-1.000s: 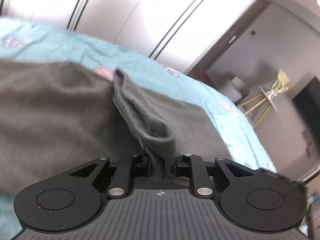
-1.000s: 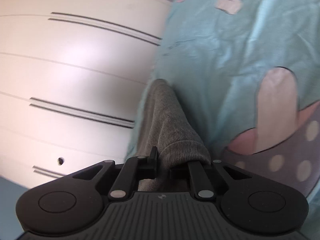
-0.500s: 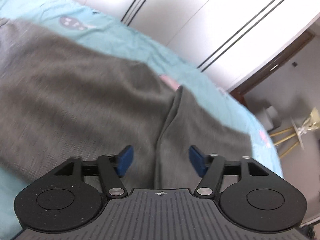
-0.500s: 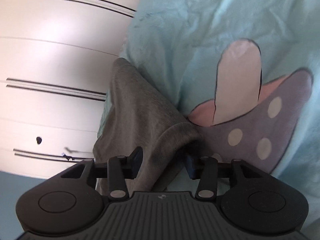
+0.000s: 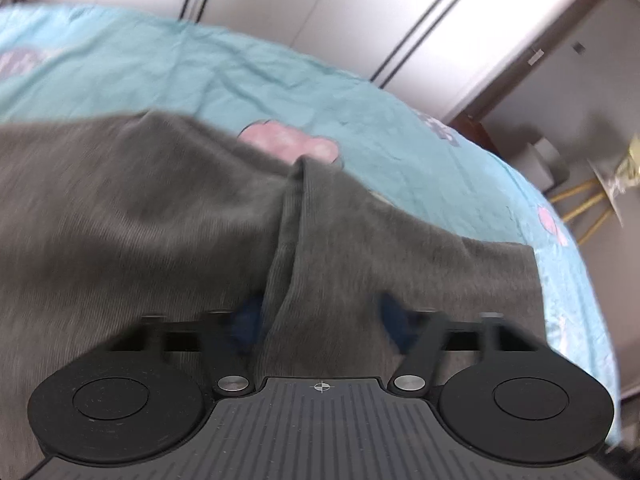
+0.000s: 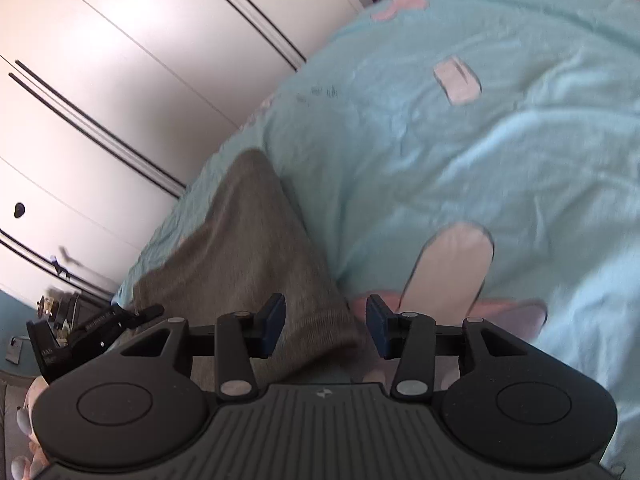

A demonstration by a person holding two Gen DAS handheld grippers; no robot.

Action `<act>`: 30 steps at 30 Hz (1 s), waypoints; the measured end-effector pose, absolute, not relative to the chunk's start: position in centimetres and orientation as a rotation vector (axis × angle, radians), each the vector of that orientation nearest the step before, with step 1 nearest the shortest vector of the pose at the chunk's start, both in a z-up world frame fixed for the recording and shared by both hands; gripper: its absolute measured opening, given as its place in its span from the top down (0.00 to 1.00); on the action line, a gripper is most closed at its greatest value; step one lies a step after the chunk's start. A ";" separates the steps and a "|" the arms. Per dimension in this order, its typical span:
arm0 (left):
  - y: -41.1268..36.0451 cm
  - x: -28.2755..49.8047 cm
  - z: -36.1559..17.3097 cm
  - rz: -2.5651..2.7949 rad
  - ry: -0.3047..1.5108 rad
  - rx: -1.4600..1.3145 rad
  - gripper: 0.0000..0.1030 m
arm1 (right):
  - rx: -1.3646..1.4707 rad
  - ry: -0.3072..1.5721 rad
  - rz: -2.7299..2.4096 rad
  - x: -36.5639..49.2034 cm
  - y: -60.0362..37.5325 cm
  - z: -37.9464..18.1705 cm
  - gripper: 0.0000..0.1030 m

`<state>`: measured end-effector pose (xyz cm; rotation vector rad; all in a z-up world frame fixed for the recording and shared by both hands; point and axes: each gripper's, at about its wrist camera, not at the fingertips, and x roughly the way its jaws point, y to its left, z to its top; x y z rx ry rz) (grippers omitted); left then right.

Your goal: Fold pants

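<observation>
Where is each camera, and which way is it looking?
Left wrist: on the left tool, looking down across the pants on the bed toward the wardrobe; only its fingers show.
Right wrist: on the right tool, looking down along a pant leg; its fingers show.
Shared: pants, bed, wardrobe.

Both views: daylit, bright, no hard shadows. Soft sheen on the white panelled wardrobe doors (image 6: 120, 92), strongest ahead and left of the right-hand black two-finger gripper (image 6: 325, 326); doors near blown out there.

Left wrist view: strong motion blur. Blue pads smeared on the left-hand black two-finger gripper (image 5: 320, 320); rib texture of the grey knit pants (image 5: 140, 220) streaked to its left. Room beyond, far right, soft.

Right wrist view: pads crisp; turquoise printed bed cover (image 6: 500, 160) blurred ahead and right.

Fisheye bending curves door lines and the bed edge; corners darken.
</observation>
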<state>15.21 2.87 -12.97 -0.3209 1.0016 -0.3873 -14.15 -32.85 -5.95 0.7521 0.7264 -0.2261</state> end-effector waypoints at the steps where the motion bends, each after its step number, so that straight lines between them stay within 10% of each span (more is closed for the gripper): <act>1: 2.7 15.2 -13.1 -0.385 0.998 -0.284 0.75 | 0.731 0.700 -0.212 -13.7 -32.8 -5.7 0.57; 12: 4.4 12.9 -12.7 -0.286 0.923 -0.241 0.72 | 0.479 0.782 -0.134 -4.4 -29.0 -9.7 0.82; 16: 6.3 10.5 -9.6 -0.307 0.890 -0.272 0.30 | 0.425 0.796 -0.150 -4.4 -28.6 -8.8 0.81; 19: 7.5 6.8 -7.4 -0.419 0.843 -0.311 0.26 | 0.446 0.724 -0.097 -5.9 -28.2 -7.0 0.80; 30: 6.7 1.8 -11.2 -0.510 1.037 -0.406 0.38 | 0.591 0.856 0.001 -6.0 -25.8 -9.0 0.84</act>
